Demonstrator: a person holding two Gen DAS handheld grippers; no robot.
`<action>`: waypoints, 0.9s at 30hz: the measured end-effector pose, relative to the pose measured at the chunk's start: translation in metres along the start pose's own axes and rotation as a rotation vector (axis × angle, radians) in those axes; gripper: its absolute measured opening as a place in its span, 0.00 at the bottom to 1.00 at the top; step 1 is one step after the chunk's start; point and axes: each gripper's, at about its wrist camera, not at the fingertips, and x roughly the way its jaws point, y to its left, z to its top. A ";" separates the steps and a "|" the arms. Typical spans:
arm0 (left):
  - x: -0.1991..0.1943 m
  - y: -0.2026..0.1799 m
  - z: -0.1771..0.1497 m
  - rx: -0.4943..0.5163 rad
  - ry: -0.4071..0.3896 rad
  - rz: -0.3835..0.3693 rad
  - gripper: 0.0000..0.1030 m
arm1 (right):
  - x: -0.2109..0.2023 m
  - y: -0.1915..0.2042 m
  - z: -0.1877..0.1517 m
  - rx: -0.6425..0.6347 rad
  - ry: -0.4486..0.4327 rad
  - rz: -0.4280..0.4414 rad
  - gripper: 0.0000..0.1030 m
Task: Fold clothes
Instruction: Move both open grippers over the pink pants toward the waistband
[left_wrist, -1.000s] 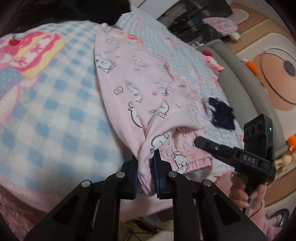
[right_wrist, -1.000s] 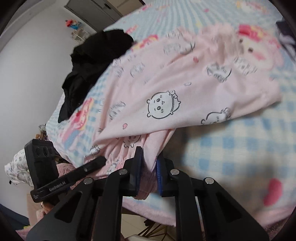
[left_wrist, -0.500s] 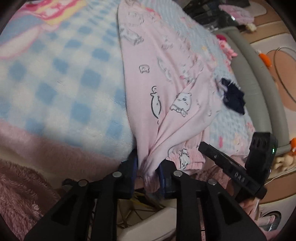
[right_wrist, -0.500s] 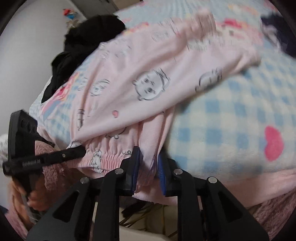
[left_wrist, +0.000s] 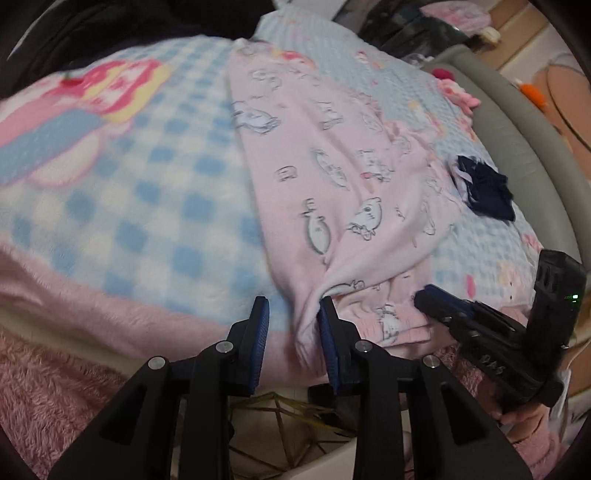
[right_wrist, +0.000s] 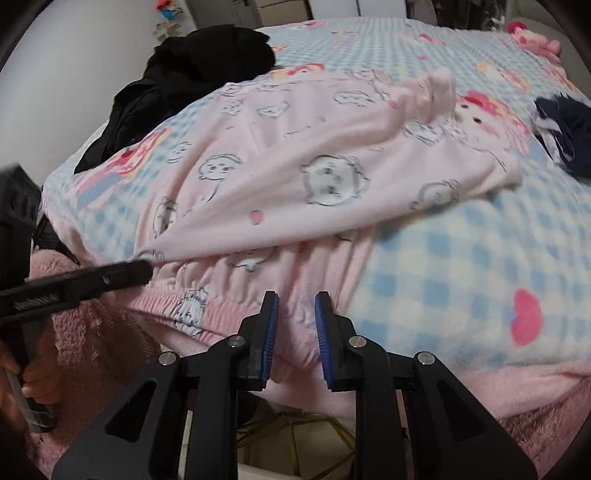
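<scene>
Both the left gripper (left_wrist: 292, 321) and right gripper (right_wrist: 296, 317) have just spread apart and released the pink pajama pants (right_wrist: 295, 166), which now lie folded lengthwise on the checkered blanket (left_wrist: 122, 206), ready for the next fold.

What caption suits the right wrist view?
Open right gripper poised at pink cartoon-print pajama pants on a checkered blanket.
</scene>
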 end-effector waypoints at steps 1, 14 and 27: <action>-0.007 -0.001 0.001 0.006 -0.029 0.000 0.29 | -0.003 -0.004 0.001 0.022 -0.004 0.012 0.19; 0.005 -0.044 0.001 0.260 -0.054 0.169 0.32 | 0.007 -0.002 -0.001 0.015 -0.007 0.031 0.22; -0.005 -0.104 0.026 0.419 -0.124 0.052 0.33 | -0.059 -0.081 0.025 0.191 -0.213 -0.063 0.24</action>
